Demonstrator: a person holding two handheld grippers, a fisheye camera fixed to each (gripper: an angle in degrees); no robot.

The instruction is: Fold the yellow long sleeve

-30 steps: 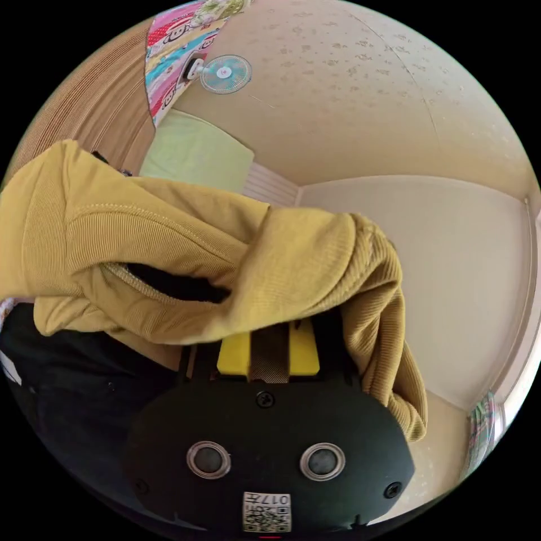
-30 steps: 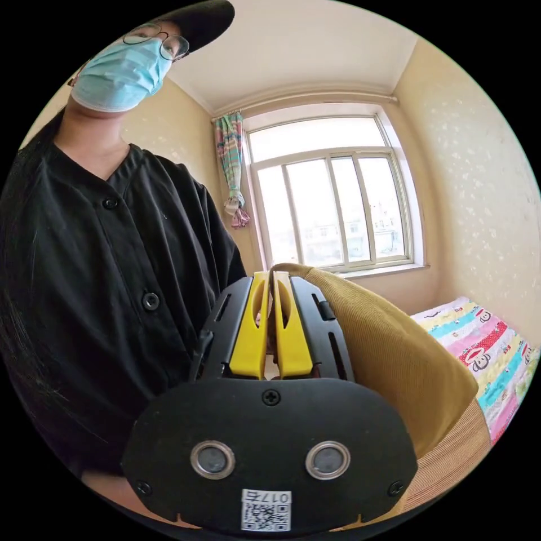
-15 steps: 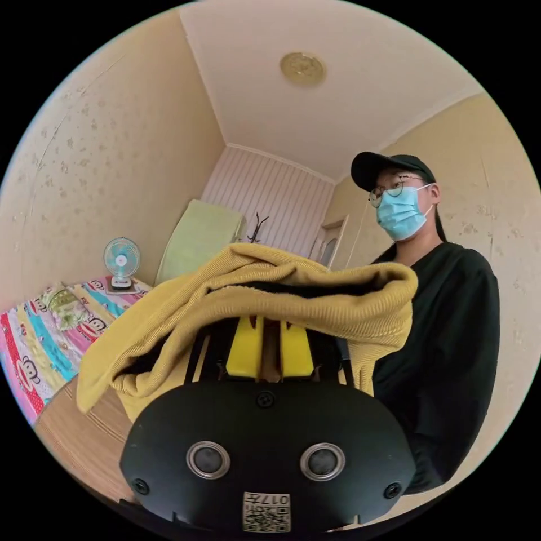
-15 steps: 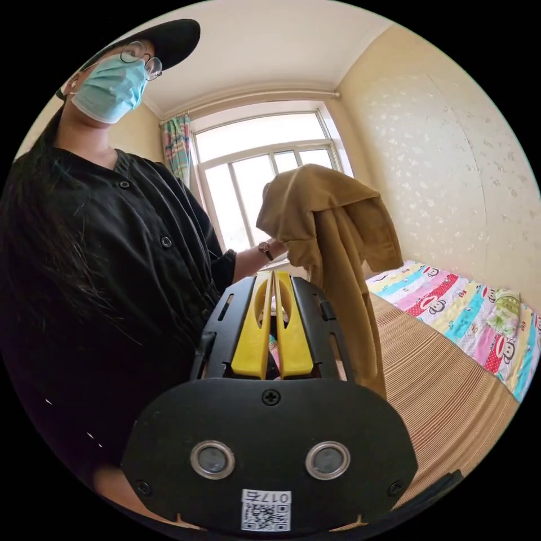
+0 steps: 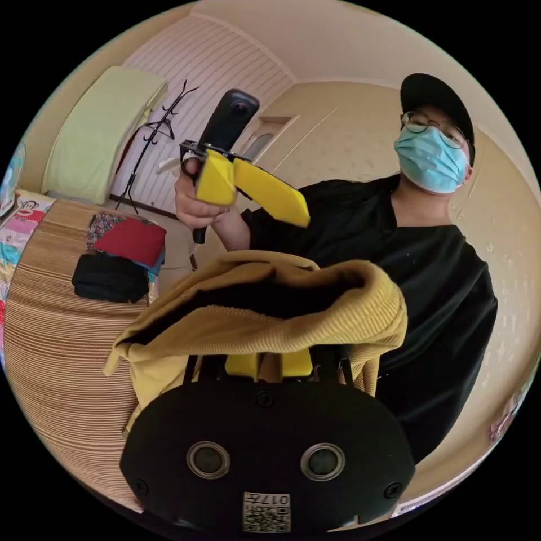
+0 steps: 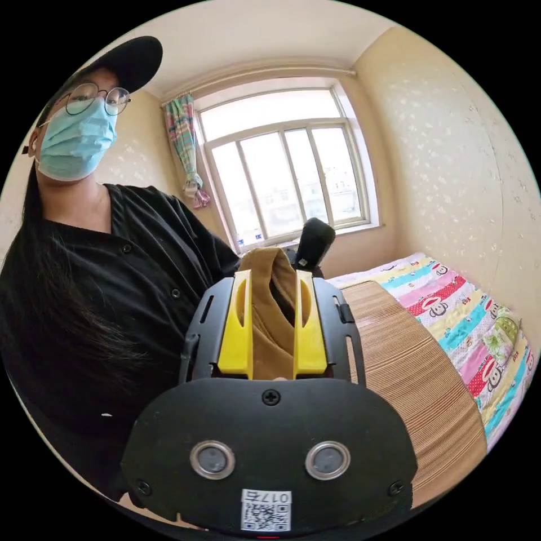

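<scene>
Daylight pours through the big white-framed window (image 6: 287,169), its panes washed out by glare. Cream walls stay evenly bright, shadows soft. Both fisheye views bend straight lines at their black-ringed edges; focus stays sharp.

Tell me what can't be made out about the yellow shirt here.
Left gripper view: the shirt drapes over the left tool, hiding its tips.
Right gripper view: the right tool blocks most of the shirt, so no sleeves can be seen.
Left gripper view: the clothes are too small to identify.

long sleeve (image 5: 315,321): ribbed matt cloth | claw (image 6: 272,293): smooth plastic | table (image 5: 51,349): ridged wood
</scene>
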